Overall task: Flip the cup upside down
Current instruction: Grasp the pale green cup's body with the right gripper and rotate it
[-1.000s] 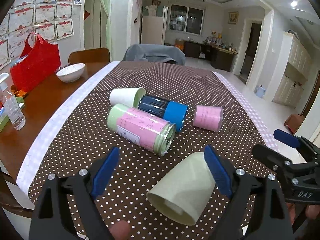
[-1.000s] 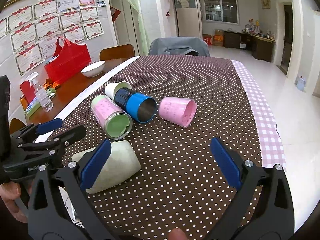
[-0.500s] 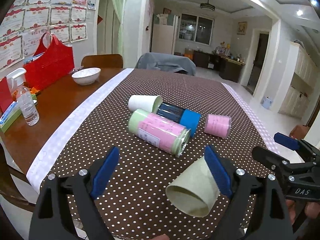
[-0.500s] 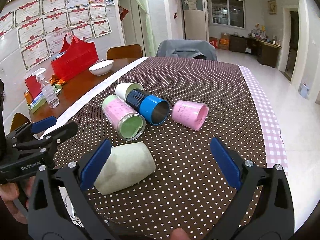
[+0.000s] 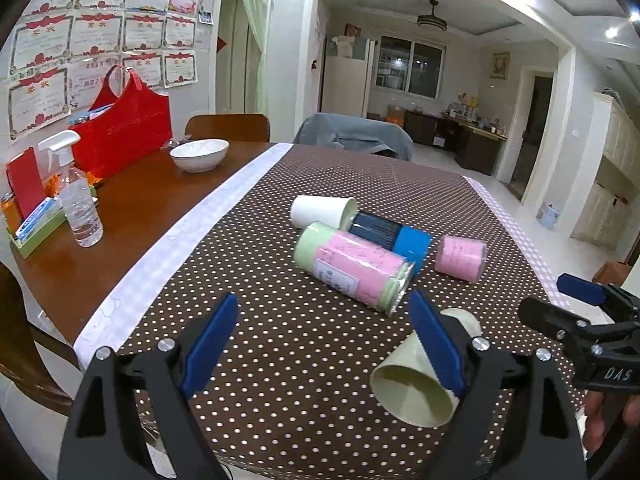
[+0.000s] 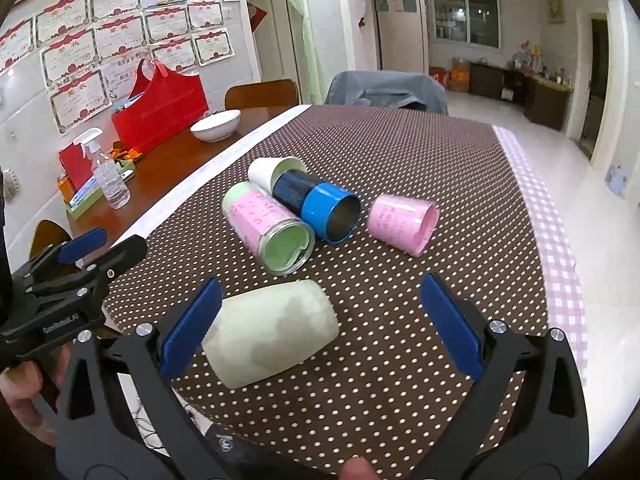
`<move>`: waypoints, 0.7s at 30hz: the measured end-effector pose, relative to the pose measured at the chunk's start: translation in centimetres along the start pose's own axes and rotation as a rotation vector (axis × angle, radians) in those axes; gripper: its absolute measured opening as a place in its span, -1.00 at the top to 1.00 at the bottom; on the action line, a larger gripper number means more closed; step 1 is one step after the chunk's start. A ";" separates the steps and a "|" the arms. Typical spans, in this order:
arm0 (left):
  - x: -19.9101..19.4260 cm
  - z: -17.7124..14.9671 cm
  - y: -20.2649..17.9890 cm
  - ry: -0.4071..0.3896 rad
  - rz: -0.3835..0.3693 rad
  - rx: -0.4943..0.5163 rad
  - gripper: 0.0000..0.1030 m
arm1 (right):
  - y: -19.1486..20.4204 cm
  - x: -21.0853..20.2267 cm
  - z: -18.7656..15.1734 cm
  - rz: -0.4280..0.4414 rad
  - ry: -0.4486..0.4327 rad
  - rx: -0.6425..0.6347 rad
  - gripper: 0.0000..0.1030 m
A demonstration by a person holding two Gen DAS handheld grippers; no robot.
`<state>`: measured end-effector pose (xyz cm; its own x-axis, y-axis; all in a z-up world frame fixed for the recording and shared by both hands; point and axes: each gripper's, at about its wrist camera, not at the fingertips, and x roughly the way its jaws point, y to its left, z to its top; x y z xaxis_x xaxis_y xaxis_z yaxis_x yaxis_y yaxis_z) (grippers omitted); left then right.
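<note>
Several cups lie on their sides on the brown dotted tablecloth [image 5: 280,352]. A pale green cup [image 5: 412,384] lies nearest, its mouth toward the left wrist camera, partly behind my left gripper's right finger; it also shows in the right wrist view [image 6: 272,334]. Beyond it lie a pink-and-green glass cup [image 5: 352,270], a blue cup [image 5: 390,236], a white cup [image 5: 322,211] and a pink cup [image 5: 460,258]. My left gripper [image 5: 324,342] is open and empty. My right gripper [image 6: 324,322] is open and empty, with the pale green cup by its left finger.
A white bowl [image 5: 199,155], a red bag [image 5: 120,136] and a spray bottle [image 5: 80,208] stand on the bare wooden table at the left. Chairs stand at the far end. The table's right edge drops to the tiled floor.
Both grippers have drawn back and risen, so the cups look farther away. The pale green cup now sits lower right in the left wrist view. No cup has visibly moved.
</note>
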<state>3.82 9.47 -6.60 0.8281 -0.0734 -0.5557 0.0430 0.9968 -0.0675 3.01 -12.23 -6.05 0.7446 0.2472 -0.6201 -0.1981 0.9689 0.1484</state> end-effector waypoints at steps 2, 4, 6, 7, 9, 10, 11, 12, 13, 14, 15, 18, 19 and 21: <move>0.0 -0.1 0.4 -0.005 0.013 0.000 -0.66 | -0.2 0.2 0.0 0.013 0.015 0.017 -0.88; -0.1 -0.3 0.8 -0.012 0.031 0.001 -0.66 | -0.5 0.5 0.1 0.037 0.042 0.050 -0.88; -0.2 -0.4 1.2 -0.021 0.044 -0.002 -0.66 | -0.7 0.9 0.1 0.053 0.070 0.082 -0.88; -0.2 -0.4 1.4 -0.025 0.050 -0.004 -0.66 | -0.8 1.1 0.1 0.062 0.086 0.097 -0.88; -0.3 -0.6 1.9 -0.037 0.065 -0.005 -0.66 | -0.9 1.6 0.1 0.074 0.120 0.126 -0.88; -0.3 -0.6 2.1 -0.041 0.071 -0.004 -0.66 | -1.0 1.9 0.1 0.084 0.137 0.142 -0.88; -0.4 -0.6 2.2 -0.045 0.075 -0.004 -0.66 | -1.1 2.2 0.0 0.094 0.155 0.161 -0.88; -0.4 -0.7 2.5 -0.050 0.081 -0.003 -0.66 | -1.3 2.6 0.0 0.105 0.181 0.197 -0.88; -0.4 -0.8 2.6 -0.052 0.083 -0.003 -0.66 | -1.5 2.7 -0.1 0.109 0.194 0.216 -0.88; -0.3 -0.9 2.9 -0.053 0.086 -0.004 -0.66 | -1.5 3.0 -0.1 0.110 0.210 0.235 -0.88; -0.2 -0.9 3.0 -0.052 0.086 -0.006 -0.66 | -1.5 3.4 -0.3 0.118 0.233 0.260 -0.88; 0.1 -1.1 3.6 -0.049 0.084 -0.009 -0.66 | -1.4 4.3 -0.5 0.133 0.287 0.312 -0.88; 0.3 -1.2 3.7 -0.048 0.084 -0.009 -0.66 | -1.3 4.7 -0.5 0.134 0.303 0.327 -0.88; 0.5 -1.5 3.9 -0.045 0.083 -0.003 -0.66 | -1.0 5.4 -0.5 0.136 0.335 0.352 -0.88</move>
<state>3.62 13.28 -8.38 0.8532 0.0114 -0.5214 -0.0288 0.9993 -0.0254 6.89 -11.90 -9.88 0.4704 0.4099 -0.7815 -0.0090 0.8877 0.4602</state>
